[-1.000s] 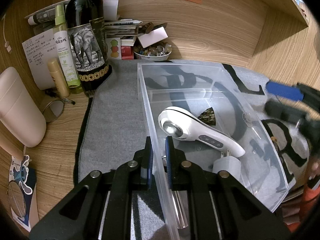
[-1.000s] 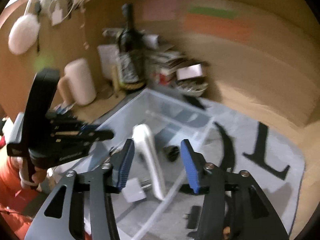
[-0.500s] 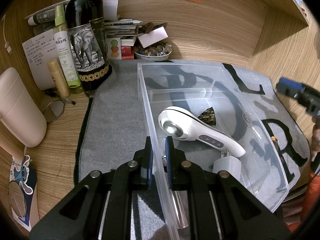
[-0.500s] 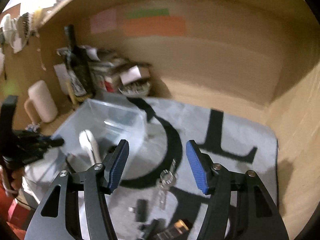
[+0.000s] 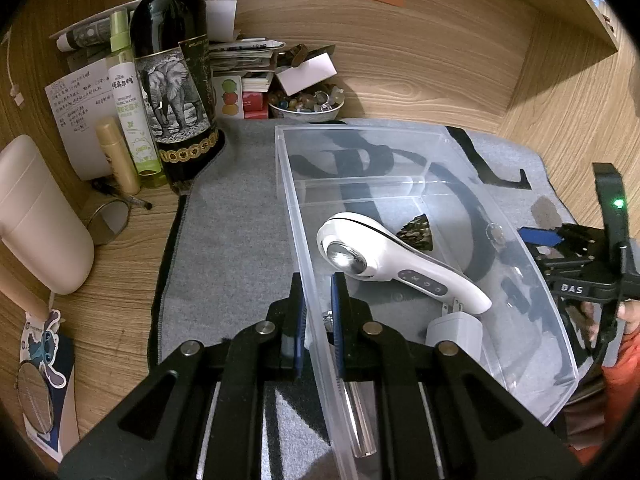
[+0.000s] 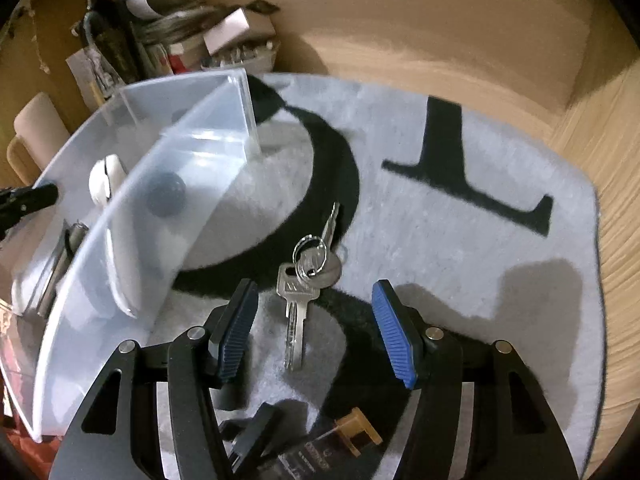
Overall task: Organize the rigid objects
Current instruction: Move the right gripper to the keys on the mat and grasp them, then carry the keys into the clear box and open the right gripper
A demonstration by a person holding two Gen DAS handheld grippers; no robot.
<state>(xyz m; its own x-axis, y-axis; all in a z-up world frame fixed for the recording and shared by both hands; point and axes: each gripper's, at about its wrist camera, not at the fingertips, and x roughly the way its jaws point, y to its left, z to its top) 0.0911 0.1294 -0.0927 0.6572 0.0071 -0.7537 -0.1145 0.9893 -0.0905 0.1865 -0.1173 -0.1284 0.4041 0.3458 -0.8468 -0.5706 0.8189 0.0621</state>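
Note:
My left gripper (image 5: 318,312) is shut on the near left wall of a clear plastic bin (image 5: 296,216). The bin holds a white handheld device (image 5: 400,264), a white plug adapter (image 5: 454,330), a dark cone-shaped piece (image 5: 416,230) and a metal rod (image 5: 360,420). My right gripper (image 6: 314,328) is open and low over the grey mat, with a bunch of silver keys (image 6: 304,280) between its fingers. The bin (image 6: 132,216) stands to its left. The right gripper also shows in the left wrist view (image 5: 560,240), beyond the bin's right wall.
A grey mat with black letters (image 6: 460,220) covers the desk. A wine bottle (image 5: 172,80), spray bottle (image 5: 128,108), bowl of stones (image 5: 306,104) and papers crowd the back left. A beige cylinder (image 5: 36,220) stands at left. Small dark items and a brown clip (image 6: 356,428) lie below the right gripper.
My right gripper has swung from over the bin to the right and down to the mat, around the keys. The left gripper and the bin have not moved.

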